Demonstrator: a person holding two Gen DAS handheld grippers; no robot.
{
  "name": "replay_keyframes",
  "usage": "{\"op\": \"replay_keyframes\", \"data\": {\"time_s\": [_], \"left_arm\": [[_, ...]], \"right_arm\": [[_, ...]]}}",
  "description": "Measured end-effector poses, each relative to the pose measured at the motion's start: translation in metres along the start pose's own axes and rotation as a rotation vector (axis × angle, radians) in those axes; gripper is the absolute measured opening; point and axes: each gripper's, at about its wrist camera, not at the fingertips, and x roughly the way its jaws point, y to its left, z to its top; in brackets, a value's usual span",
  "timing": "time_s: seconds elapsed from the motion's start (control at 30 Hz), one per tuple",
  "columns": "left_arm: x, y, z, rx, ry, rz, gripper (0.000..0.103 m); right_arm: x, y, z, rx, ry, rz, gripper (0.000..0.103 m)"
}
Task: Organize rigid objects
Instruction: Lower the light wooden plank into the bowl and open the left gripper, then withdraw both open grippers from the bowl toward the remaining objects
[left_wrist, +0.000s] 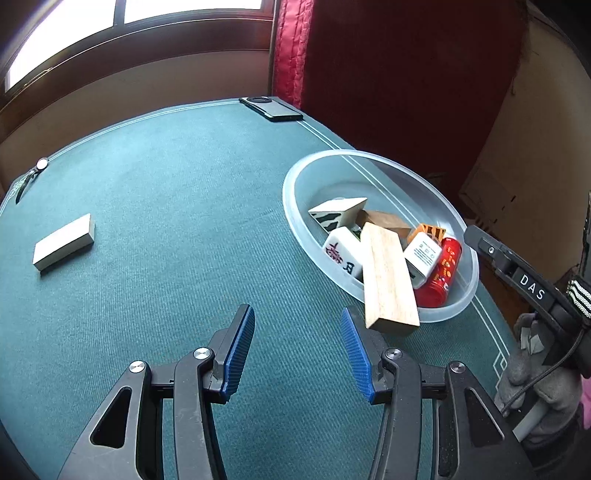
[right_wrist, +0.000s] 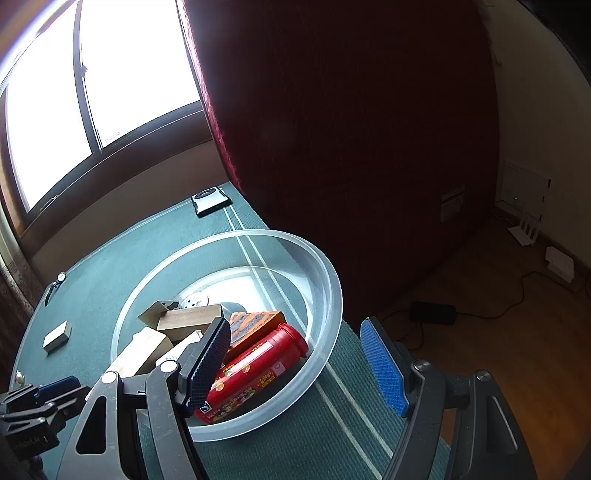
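The left tool (left_wrist: 298, 328) hangs low with its blue-padded fingers (left_wrist: 242, 354) spread wide and nothing between them. The right tool (right_wrist: 301, 354) is likewise spread wide and empty, held by a grey-gloved hand (left_wrist: 532, 373).

green felt (left_wrist: 177, 229) open toward block (left_wrist: 62, 242); plank (left_wrist: 388, 280) overhangs bowl rim (left_wrist: 291, 218).

"DAS" was read in white on the black right gripper body (left_wrist: 532, 286). A red Chinese character and a "B" were seen on the mahjong tile (left_wrist: 342, 254) (in the bowl). Print on the red can (left_wrist: 441, 275) was not legible.
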Motion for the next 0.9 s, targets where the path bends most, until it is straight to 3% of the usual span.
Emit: {"op": "replay_keyframes", "data": {"time_s": [0.63, 0.77, 0.9], "left_arm": [[0.019, -0.057, 0.014, 0.126, 0.007, -0.057, 0.051], [0.024, -0.063, 0.019, 0.129, -0.007, -0.030, 0.060], [0.029, -0.059, 0.021, 0.115, -0.003, -0.030, 0.061]], "right_arm": [[-0.002, -0.002, 0.004, 0.024, -0.024, -0.007, 0.076], [-0.004, -0.002, 0.005, 0.029, -0.030, -0.008, 0.076], [-0.004, -0.002, 0.005, 0.029, -0.031, -0.006, 0.076]]}}
